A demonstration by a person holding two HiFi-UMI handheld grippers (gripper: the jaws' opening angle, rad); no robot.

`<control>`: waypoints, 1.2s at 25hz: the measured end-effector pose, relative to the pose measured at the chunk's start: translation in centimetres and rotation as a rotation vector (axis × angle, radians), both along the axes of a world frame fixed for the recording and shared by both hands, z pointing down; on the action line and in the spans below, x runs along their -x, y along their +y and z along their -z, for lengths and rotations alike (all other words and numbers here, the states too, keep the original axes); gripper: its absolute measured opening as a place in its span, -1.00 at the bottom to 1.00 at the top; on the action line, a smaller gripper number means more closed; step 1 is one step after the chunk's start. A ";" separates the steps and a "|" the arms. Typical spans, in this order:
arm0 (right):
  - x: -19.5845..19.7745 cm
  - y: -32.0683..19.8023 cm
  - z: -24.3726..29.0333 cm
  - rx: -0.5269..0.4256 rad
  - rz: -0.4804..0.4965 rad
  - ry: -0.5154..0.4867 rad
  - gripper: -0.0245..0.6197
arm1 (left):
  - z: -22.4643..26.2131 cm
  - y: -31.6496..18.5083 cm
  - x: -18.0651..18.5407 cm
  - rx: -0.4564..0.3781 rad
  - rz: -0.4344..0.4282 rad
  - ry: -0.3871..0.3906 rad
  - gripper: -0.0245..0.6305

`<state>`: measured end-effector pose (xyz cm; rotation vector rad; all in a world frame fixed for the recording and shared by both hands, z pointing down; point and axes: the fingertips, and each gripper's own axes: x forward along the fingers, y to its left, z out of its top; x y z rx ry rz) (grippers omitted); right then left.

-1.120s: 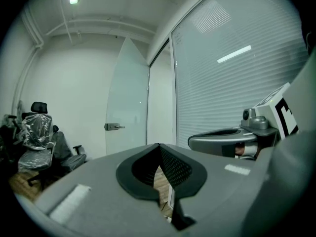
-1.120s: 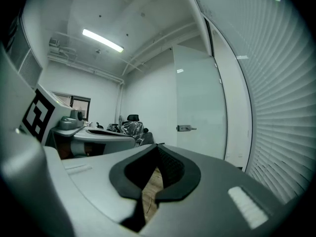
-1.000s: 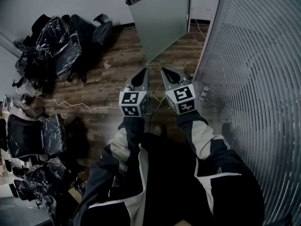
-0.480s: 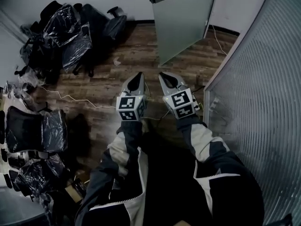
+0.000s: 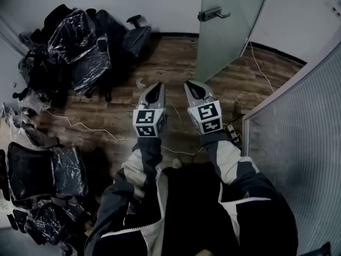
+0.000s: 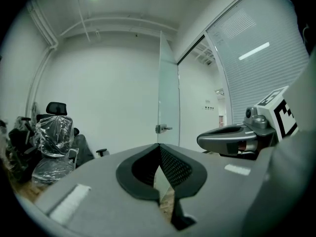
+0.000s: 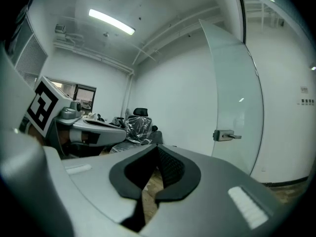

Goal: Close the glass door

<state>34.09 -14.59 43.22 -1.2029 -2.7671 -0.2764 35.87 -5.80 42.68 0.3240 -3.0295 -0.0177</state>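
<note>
Glass door [image 5: 230, 36] stood ajar at top centre-right of head view, handle [image 5: 212, 14] on it; left gripper [image 5: 156, 87] and right gripper [image 5: 192, 85] both closed, empty, side by side lower in frame, clear of door; wrapped chairs [image 5: 80, 47] upper left.

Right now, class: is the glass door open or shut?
Open. The glass door stands swung into the room at an angle, with wooden floor visible on both sides of its bottom edge.

The glass door [image 5: 229, 31] now sits farther right.
</note>
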 end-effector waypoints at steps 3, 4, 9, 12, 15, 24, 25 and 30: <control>2.8 3.1 0.0 -0.004 -0.007 -0.006 -0.90 | 0.1 3.6 2.7 -0.002 0.006 -0.009 -0.91; 3.7 4.1 -0.1 -0.008 -0.006 -0.004 -0.90 | 0.1 4.7 3.4 -0.006 0.010 -0.009 -0.91; 8.4 8.5 -0.2 -0.021 0.013 0.006 -0.90 | 0.0 9.2 7.9 -0.019 0.028 -0.001 -0.91; 11.8 11.1 -1.1 -0.019 0.027 0.015 -0.90 | -0.7 11.4 11.2 -0.011 0.039 0.005 -0.91; 16.2 13.8 -2.1 -0.012 0.036 0.026 -0.90 | -1.3 14.1 15.3 -0.003 0.052 0.011 -0.91; 34.1 20.7 -2.9 -0.007 0.035 0.051 -0.90 | -2.6 20.1 32.6 0.020 0.024 0.057 -0.91; 36.0 21.0 -2.6 -0.007 0.032 0.047 -0.90 | -2.5 20.3 34.5 0.020 0.019 0.056 -0.91; 43.9 20.9 -1.6 -0.007 -0.029 0.036 -0.90 | -2.1 20.8 42.1 0.002 -0.023 0.054 -0.91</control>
